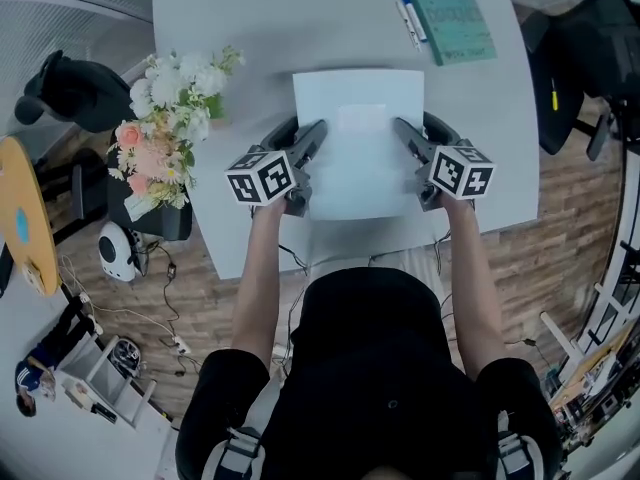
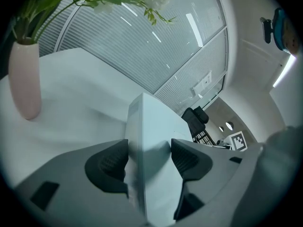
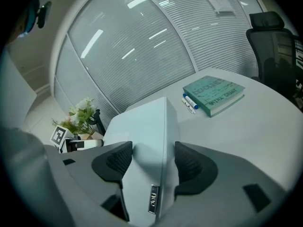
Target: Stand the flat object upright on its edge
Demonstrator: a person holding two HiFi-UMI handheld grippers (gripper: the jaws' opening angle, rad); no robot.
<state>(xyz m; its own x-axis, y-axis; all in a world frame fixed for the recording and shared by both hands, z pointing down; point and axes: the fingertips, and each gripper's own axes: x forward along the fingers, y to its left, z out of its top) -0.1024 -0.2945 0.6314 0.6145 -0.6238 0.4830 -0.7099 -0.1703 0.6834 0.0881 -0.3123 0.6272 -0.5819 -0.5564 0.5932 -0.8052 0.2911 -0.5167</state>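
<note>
A white table (image 1: 230, 28) stands on wood floor (image 1: 572, 230), slatted blinds (image 3: 142, 46) and black chair (image 3: 274, 37) beyond.

White counter (image 1: 250, 28) with a rounded outline, seen from above. Far right: a teal book (image 1: 450, 16) lying flat, cover up, with two pens (image 1: 411, 16) just beside its left long edge and parallel to it. Left edge: a pale pink vase (image 2: 24, 77) standing upright, holding white, pink and peach flowers (image 1: 170, 118). Near middle: a white flat box (image 1: 358, 143), well apart from book and vase; whether its underside touches the counter cannot be told.
</note>
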